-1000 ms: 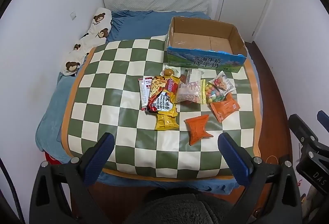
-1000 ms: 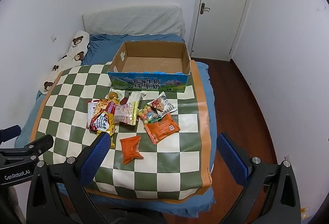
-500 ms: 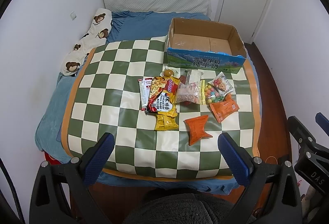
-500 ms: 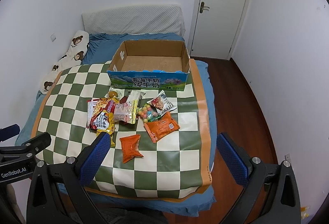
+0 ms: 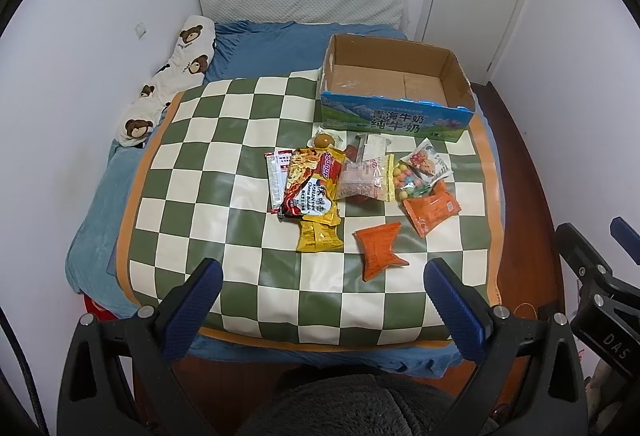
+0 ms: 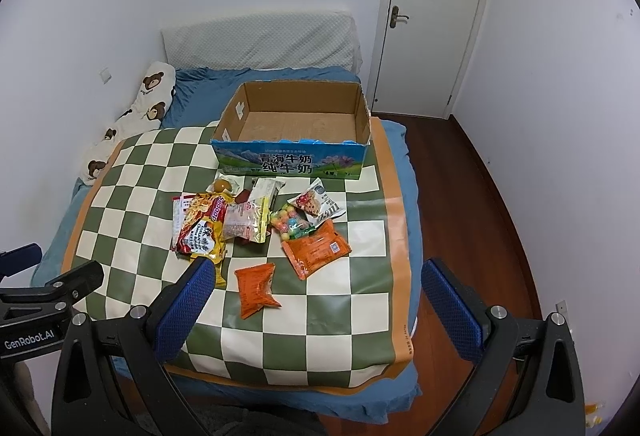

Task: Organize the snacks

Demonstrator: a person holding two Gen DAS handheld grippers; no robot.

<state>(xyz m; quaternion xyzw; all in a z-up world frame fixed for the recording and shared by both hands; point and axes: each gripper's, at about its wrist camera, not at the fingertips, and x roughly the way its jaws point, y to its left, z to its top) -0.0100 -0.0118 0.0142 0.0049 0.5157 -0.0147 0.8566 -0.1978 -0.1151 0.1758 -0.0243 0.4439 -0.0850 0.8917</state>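
Blue sheets cover the bed, and a green-and-cream checkered mat lies over its near part, ahead of both tongs. Beyond the snacks, at the mat's far edge, stands the cardboard box, open-topped with a printed blue front (nothing shows inside it). A bear-print pillow lies far off to the left of the left tongs, along the wall.

The snacks sit on the mat between the box and the tongs, none of them in the box. A red-and-yellow noodle packet overlaps a yellow packet; a clear pink-filled bag lies just beside it, then a bag of coloured candy balls and a small white packet. A large orange packet lies nearer, and a small orange packet lies nearest, straight ahead of the right tongs and slightly right of centre for the left tongs.

Both tongs hang released, blue pads spread wide, grasping nothing, short of the snacks.
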